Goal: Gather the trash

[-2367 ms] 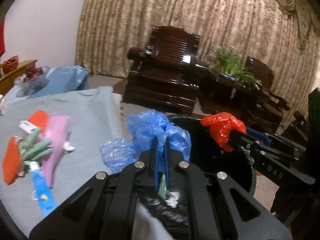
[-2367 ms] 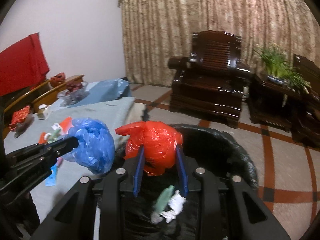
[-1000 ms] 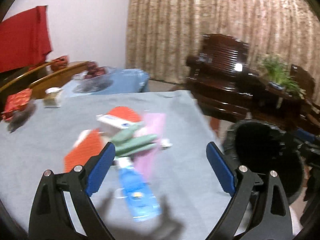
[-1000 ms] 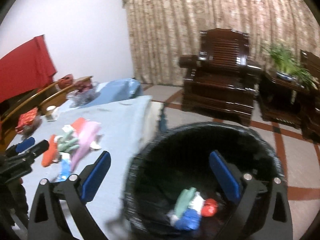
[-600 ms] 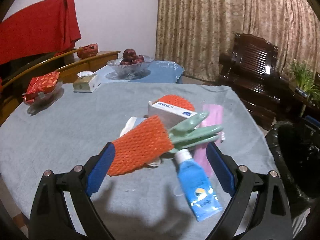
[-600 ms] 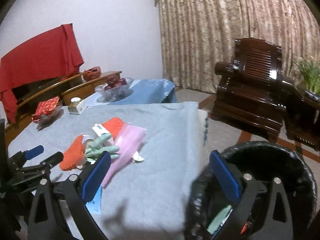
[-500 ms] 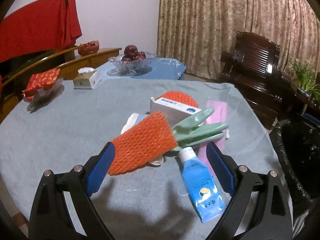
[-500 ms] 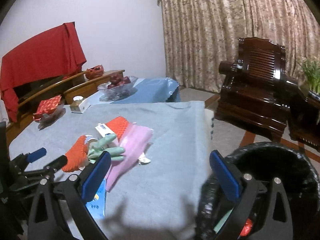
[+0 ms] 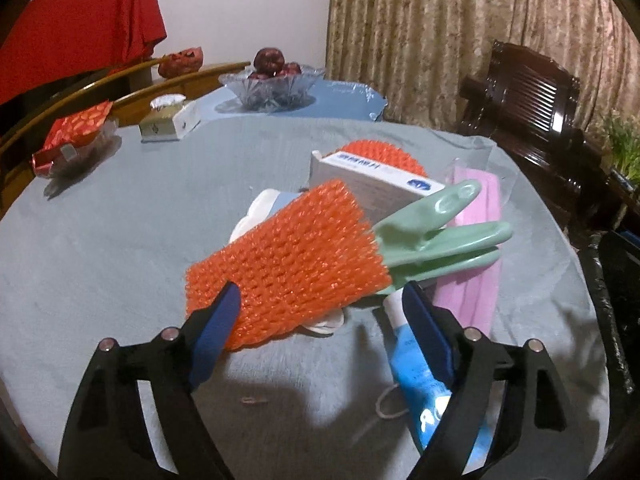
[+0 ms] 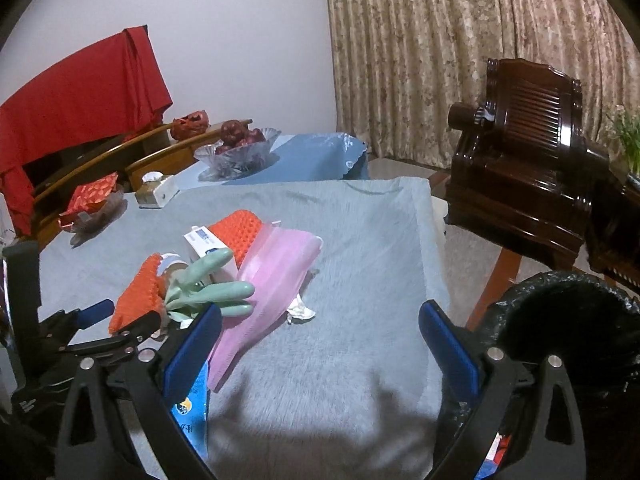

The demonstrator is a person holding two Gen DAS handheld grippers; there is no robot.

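Note:
A pile of trash lies on the grey tablecloth (image 9: 120,220): an orange foam net (image 9: 288,260), a green rubber glove (image 9: 440,232), a white box (image 9: 372,180), a pink mask pack (image 9: 476,256) and a blue tube (image 9: 424,380). My left gripper (image 9: 320,324) is open, its blue pads either side of the orange net's near end. My right gripper (image 10: 320,340) is open and empty above the cloth, right of the pile (image 10: 224,276). The black-lined trash bin (image 10: 568,320) stands at the table's right edge.
A glass fruit bowl (image 9: 276,80), a small tissue box (image 9: 172,120) and a red packet (image 9: 76,132) sit at the table's far side. A dark wooden armchair (image 10: 528,152) stands beyond the table. A crumpled white scrap (image 10: 300,312) lies beside the pink pack.
Both grippers dropped their bags into the bin, opened, and swung left to the table. My left gripper has since closed in on the orange net.

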